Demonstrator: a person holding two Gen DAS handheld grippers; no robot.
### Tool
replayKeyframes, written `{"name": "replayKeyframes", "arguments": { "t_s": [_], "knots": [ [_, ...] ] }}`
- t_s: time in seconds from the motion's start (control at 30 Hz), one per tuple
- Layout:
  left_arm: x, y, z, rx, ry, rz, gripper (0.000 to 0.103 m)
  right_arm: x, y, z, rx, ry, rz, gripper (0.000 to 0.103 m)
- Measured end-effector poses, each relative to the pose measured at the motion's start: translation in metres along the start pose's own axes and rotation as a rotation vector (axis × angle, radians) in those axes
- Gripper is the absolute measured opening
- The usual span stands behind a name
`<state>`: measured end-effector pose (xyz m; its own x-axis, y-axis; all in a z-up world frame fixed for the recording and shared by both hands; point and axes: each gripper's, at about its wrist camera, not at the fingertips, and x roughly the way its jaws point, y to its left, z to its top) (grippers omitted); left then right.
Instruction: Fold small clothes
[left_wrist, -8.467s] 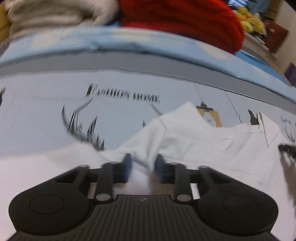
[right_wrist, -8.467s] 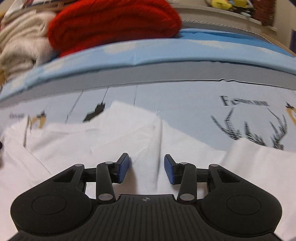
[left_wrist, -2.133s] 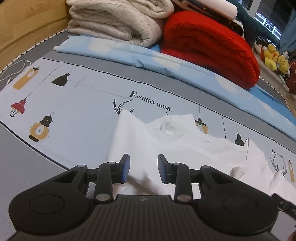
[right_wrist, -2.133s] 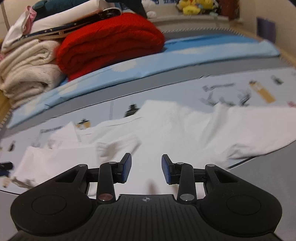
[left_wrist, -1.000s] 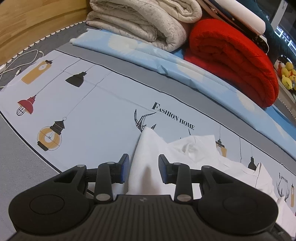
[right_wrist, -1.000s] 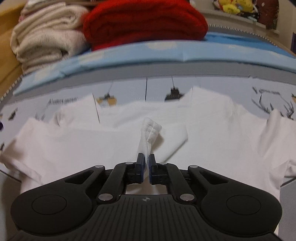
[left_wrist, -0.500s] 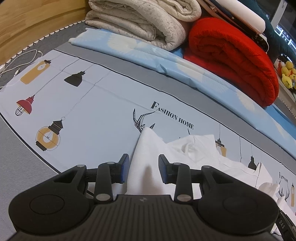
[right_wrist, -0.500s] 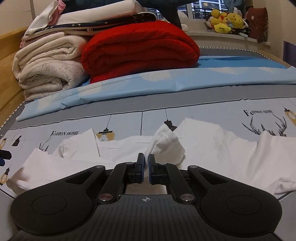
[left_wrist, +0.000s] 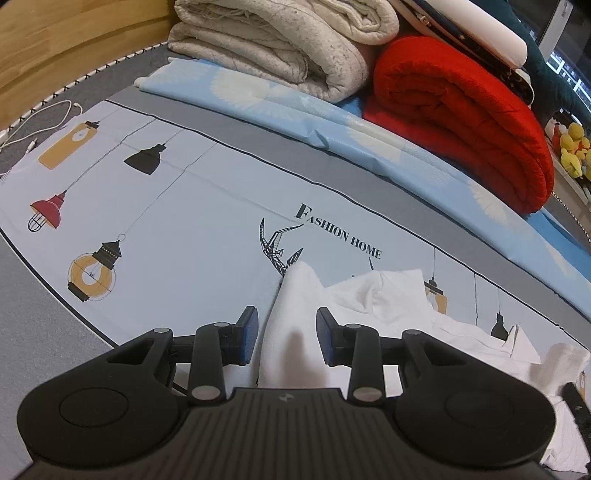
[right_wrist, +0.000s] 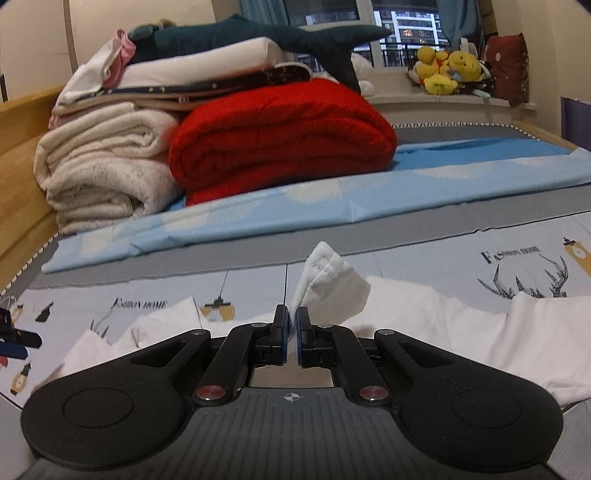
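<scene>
A white garment (left_wrist: 373, 295) lies crumpled on the printed bedsheet (left_wrist: 184, 229). Its near corner runs between the fingers of my left gripper (left_wrist: 286, 332). That gripper stands open, and a thin gap shows between the left pad and the cloth. In the right wrist view the same garment (right_wrist: 424, 314) spreads across the sheet. My right gripper (right_wrist: 291, 321) is shut on a fold of the garment. The pinched fold (right_wrist: 328, 280) stands up beyond the fingertips, raised off the bed.
At the back of the bed sit a folded red quilt (right_wrist: 280, 140) and beige blankets (right_wrist: 107, 166), on a light blue sheet (right_wrist: 332, 206). A white cable (left_wrist: 40, 118) lies at the far left by the wooden frame (left_wrist: 55, 40). Plush toys (right_wrist: 447, 70) sit on the sill.
My right gripper, open two seconds ago, has shut on a fold of the garment and lifted it, tilting upward. The left gripper has kept still over the cloth's corner.
</scene>
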<state>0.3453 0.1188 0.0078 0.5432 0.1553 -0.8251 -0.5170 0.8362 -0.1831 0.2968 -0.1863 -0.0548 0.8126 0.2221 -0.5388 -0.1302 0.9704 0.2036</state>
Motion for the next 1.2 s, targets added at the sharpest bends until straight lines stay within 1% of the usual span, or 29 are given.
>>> {"name": "replayKeyframes", "arguments": {
  "t_s": [0.1,0.17,0.23,0.27,0.3,0.33,0.37,0.47,0.5,0.53,0.6,0.67,0.7,0.77,0.83,1.0,1.07,1.1,1.13,1.17,1.2],
  "knots": [
    [-0.001,0.0,0.001,-0.001,-0.001,0.0,0.038,-0.014,-0.008,0.005,0.006,-0.058,0.009,0.003],
    [-0.001,-0.002,0.0,0.0,-0.002,-0.003,0.038,-0.029,-0.017,0.008,0.017,-0.123,0.0,0.003],
    [-0.001,-0.004,-0.001,0.001,0.0,-0.007,0.038,-0.042,-0.032,0.009,0.038,-0.173,-0.023,0.003],
    [-0.001,-0.006,-0.001,0.001,0.002,-0.01,0.038,-0.046,-0.043,0.008,0.06,-0.181,-0.049,0.003],
    [-0.001,-0.008,-0.002,0.001,0.005,-0.015,0.038,-0.046,-0.053,0.006,0.078,-0.169,-0.086,0.003],
    [-0.002,-0.009,-0.003,0.002,0.007,-0.018,0.039,-0.041,-0.064,0.004,0.091,-0.125,-0.15,0.003],
    [-0.002,-0.011,-0.004,0.002,0.008,-0.02,0.043,-0.033,-0.075,0.001,0.102,-0.053,-0.213,0.003],
    [-0.003,-0.012,-0.006,-0.005,0.005,-0.021,0.045,-0.008,-0.113,-0.016,0.187,0.193,-0.374,0.004],
    [-0.003,-0.011,-0.006,-0.011,0.006,-0.02,0.045,-0.005,-0.123,-0.021,0.218,0.237,-0.41,0.005],
    [-0.003,-0.01,-0.005,-0.019,0.006,-0.018,0.045,-0.005,-0.131,-0.025,0.253,0.255,-0.423,0.008],
    [-0.002,-0.009,-0.004,-0.026,0.002,-0.013,0.045,-0.007,-0.144,-0.026,0.324,0.257,-0.402,0.008],
    [-0.001,-0.009,-0.003,-0.025,0.001,-0.003,0.045,-0.011,-0.151,-0.024,0.371,0.231,-0.365,0.019],
    [0.0,-0.009,-0.002,-0.027,0.002,0.0,0.045,-0.012,-0.152,-0.023,0.391,0.22,-0.348,0.027],
    [0.003,-0.008,-0.002,-0.03,0.005,0.005,0.045,-0.011,-0.154,-0.021,0.434,0.218,-0.317,0.034],
    [0.005,-0.008,-0.001,-0.031,0.008,0.009,0.045,-0.006,-0.16,-0.025,0.472,0.238,-0.294,0.036],
    [0.008,-0.005,0.002,-0.038,0.006,0.018,0.045,0.012,-0.17,-0.032,0.564,0.294,-0.278,0.036],
    [0.009,-0.005,0.002,-0.035,0.01,0.019,0.045,0.017,-0.172,-0.034,0.588,0.308,-0.278,0.036],
    [0.01,-0.005,0.002,-0.032,0.013,0.017,0.045,0.019,-0.173,-0.035,0.594,0.315,-0.284,0.028],
    [0.011,-0.005,0.002,-0.029,0.015,0.015,0.045,0.021,-0.174,-0.036,0.599,0.322,-0.293,0.011],
    [0.011,-0.005,0.002,-0.027,0.016,0.015,0.045,0.022,-0.174,-0.036,0.599,0.329,-0.304,0.001],
    [0.012,-0.006,0.002,-0.024,0.018,0.013,0.045,0.022,-0.174,-0.036,0.599,0.326,-0.312,0.001]
  ]
}}
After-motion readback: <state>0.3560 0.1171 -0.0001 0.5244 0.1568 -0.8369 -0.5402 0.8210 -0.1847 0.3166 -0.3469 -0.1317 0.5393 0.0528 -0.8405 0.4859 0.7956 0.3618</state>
